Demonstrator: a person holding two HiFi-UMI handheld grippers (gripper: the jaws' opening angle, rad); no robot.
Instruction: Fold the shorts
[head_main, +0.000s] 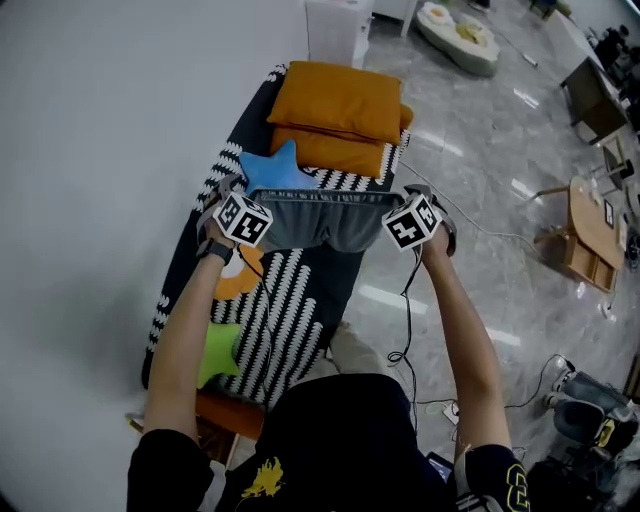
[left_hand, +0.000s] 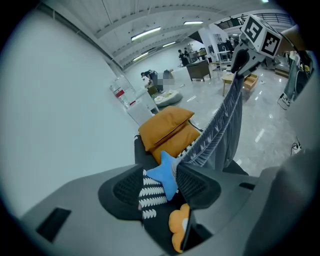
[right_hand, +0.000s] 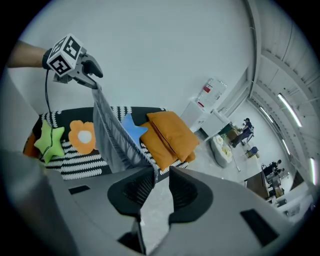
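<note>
Grey shorts (head_main: 325, 222) hang in the air, stretched flat by the waistband between my two grippers above a black-and-white striped couch cover (head_main: 300, 305). My left gripper (head_main: 228, 195) grips the left end of the waistband and my right gripper (head_main: 405, 195) grips the right end. In the left gripper view the shorts (left_hand: 225, 125) run from my left gripper (left_hand: 160, 175), at its right jaw's tip, up to the right gripper (left_hand: 242, 55). In the right gripper view the shorts (right_hand: 112, 135) run from my right gripper (right_hand: 161, 172), whose jaws stand close together, to the left gripper (right_hand: 82, 70).
On the couch lie two stacked orange pillows (head_main: 340, 110), a blue star cushion (head_main: 275, 170) just beyond the shorts, an orange flower cushion (head_main: 240, 280) and a green star cushion (head_main: 220, 352). A white wall is at the left. Shiny floor with cables and a wooden stand (head_main: 585, 235) lies to the right.
</note>
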